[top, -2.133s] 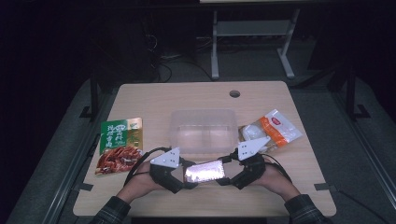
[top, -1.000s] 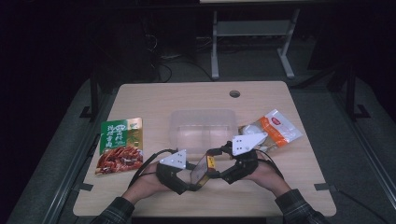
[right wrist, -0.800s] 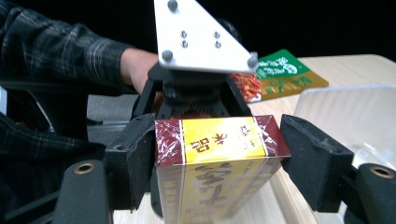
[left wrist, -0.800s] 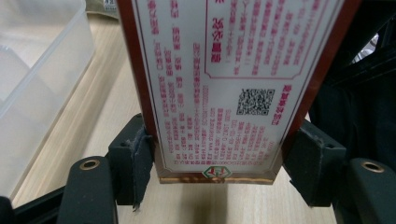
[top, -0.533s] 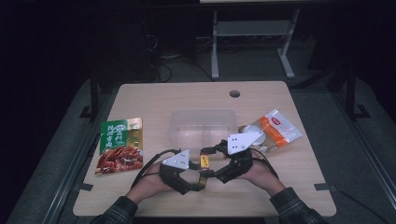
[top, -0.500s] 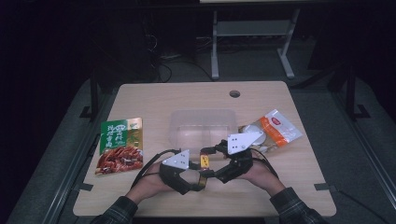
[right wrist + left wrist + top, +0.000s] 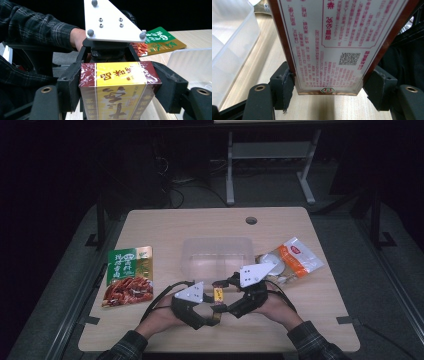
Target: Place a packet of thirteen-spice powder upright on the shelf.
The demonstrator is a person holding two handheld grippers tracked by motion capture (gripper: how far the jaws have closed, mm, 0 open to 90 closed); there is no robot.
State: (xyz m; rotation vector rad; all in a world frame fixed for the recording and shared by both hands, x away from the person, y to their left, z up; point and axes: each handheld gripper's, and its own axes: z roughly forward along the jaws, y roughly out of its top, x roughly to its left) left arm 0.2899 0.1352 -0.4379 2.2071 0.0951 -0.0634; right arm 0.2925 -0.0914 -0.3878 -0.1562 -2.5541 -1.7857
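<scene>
Both grippers pinched one box.
The box (image 7: 218, 295) hung above the table (image 7: 320, 320), in front of the tub (image 7: 218, 255) — left gripper (image 7: 212, 312) and right gripper (image 7: 225, 296) each clamped its sides.

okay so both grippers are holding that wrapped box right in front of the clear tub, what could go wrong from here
The box is glossy film-wrapped, pinched at opposite ends by the left gripper and right gripper; if either lets go carelessly, it could slip or twist.
The clear tub sits just beyond, light-looking; a low approach might bump its near wall and push it away.
</scene>
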